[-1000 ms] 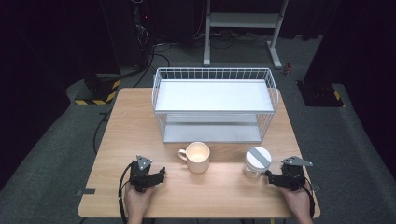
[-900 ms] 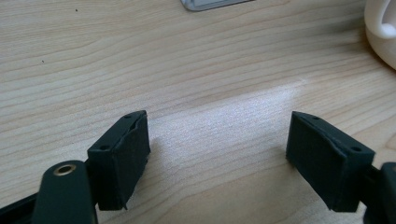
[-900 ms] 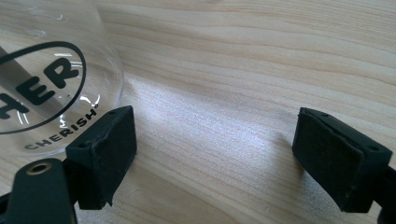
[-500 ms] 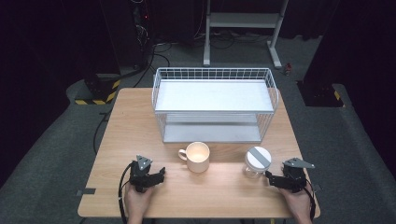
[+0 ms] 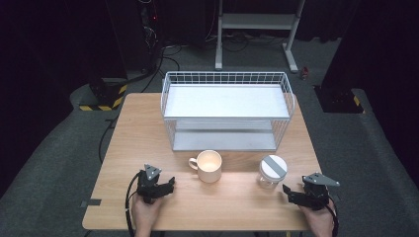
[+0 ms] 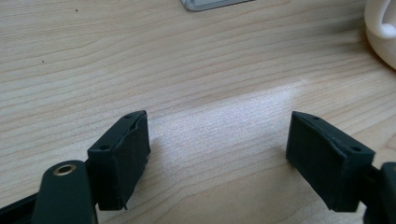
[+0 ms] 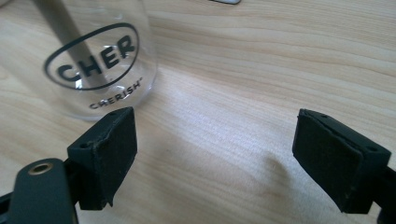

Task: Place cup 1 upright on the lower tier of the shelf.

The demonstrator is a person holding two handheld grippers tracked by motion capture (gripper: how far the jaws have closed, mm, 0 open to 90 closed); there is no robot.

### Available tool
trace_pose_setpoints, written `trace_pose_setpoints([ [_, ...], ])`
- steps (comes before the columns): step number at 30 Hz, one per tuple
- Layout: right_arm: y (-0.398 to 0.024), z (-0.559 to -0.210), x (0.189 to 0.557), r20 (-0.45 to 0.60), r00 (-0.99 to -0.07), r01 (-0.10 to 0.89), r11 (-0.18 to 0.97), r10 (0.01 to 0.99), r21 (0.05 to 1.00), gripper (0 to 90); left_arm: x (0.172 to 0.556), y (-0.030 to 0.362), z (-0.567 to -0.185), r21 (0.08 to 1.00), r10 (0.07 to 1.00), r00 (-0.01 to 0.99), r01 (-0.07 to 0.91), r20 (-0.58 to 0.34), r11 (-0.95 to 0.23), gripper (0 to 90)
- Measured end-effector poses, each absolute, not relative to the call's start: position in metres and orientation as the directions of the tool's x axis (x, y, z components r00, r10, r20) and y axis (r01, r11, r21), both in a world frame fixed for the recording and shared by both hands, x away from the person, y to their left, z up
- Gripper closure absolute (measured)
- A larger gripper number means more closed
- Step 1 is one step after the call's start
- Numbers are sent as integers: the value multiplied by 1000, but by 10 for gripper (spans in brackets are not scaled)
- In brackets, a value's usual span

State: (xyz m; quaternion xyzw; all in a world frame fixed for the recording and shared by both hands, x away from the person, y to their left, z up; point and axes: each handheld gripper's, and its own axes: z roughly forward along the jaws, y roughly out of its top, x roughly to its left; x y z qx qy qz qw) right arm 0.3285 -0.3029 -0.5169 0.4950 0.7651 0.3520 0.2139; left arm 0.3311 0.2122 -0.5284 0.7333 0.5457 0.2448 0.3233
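A cream mug stands on the wooden table, its handle to the left; its side shows at the top right of the left gripper view. To its right stands a clear glass jar with a white and grey lid, printed "CHERISH". My left gripper rests low near the front edge, left of the mug, open over bare wood. My right gripper sits just right of and in front of the jar, open, with nothing between its pads.
A white wire basket rack with two shelves takes up the back half of the table, just behind the mug and jar. Its grey lower shelf corner shows ahead of the left gripper. Dark floor, cables and a metal stand lie beyond.
The right gripper has drifted slightly toward the table's near edge. The left gripper, the mug and the jar have stayed where they were.
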Motion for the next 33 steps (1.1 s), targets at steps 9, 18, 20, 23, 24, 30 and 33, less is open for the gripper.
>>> trace_pose_setpoints([
  [9,-298,-514,313,31,-459,584,276,888,763,140,331,212,-528,741,959,285,642,7,-196,217],
  [18,-283,-512,304,46,-506,561,288,861,777,139,331,212,-528,741,959,285,642,6,-196,218],
  [20,-280,-511,304,44,-516,552,293,856,780,139,331,212,-528,741,959,285,642,6,-196,217],
  [23,-275,-510,306,49,-522,549,292,851,784,137,331,212,-528,741,959,285,642,6,-196,217],
  [24,-274,-510,307,46,-527,545,295,849,785,136,331,212,-528,741,959,285,642,6,-196,218],
  [30,-264,-508,313,43,-541,532,302,840,791,133,331,213,-528,739,958,287,643,8,-199,217],
  [33,-259,-508,317,31,-551,519,313,834,796,130,331,213,-528,739,958,287,643,8,-199,217],
])
